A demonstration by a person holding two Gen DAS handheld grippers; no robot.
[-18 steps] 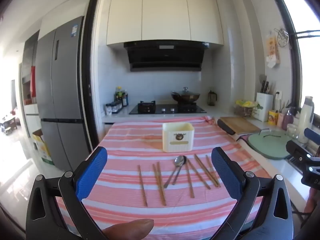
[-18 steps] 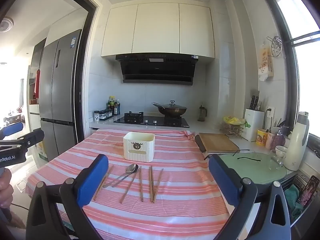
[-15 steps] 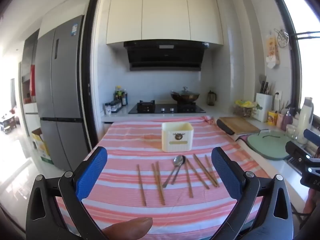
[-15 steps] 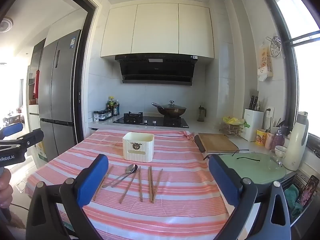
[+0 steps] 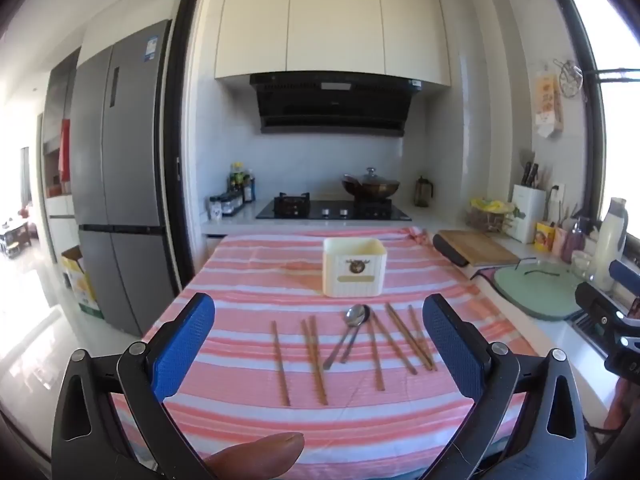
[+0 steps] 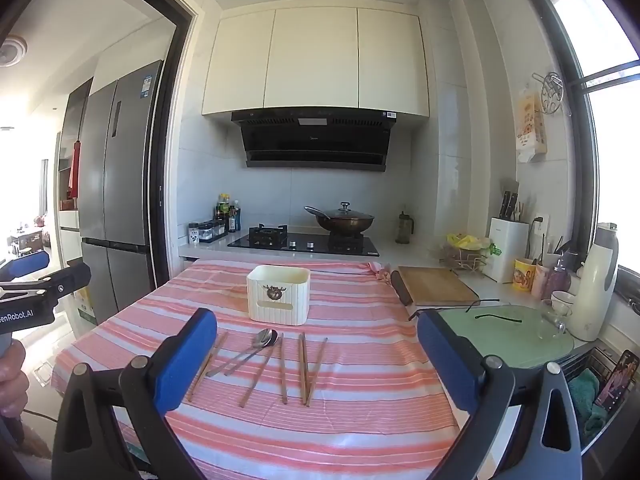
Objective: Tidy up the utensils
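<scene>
Several wooden chopsticks (image 5: pixel 314 360) and two metal spoons (image 5: pixel 354 322) lie side by side on the pink striped tablecloth (image 5: pixel 248 292). A cream utensil holder (image 5: pixel 354 266) stands upright just behind them. In the right wrist view the chopsticks (image 6: pixel 304 364), the spoons (image 6: pixel 260 344) and the holder (image 6: pixel 279 294) show too. My left gripper (image 5: pixel 318 344) is open and empty, held above the near table edge. My right gripper (image 6: pixel 316 356) is open and empty, also short of the utensils.
A wooden cutting board (image 6: pixel 434 290) and a green round mat (image 6: pixel 508 330) lie on the counter to the right. A stove with a wok (image 6: pixel 344 220) is behind the table. A fridge (image 5: pixel 120 216) stands at the left.
Both views have shifted only very slightly; the utensils and the holder have not moved.
</scene>
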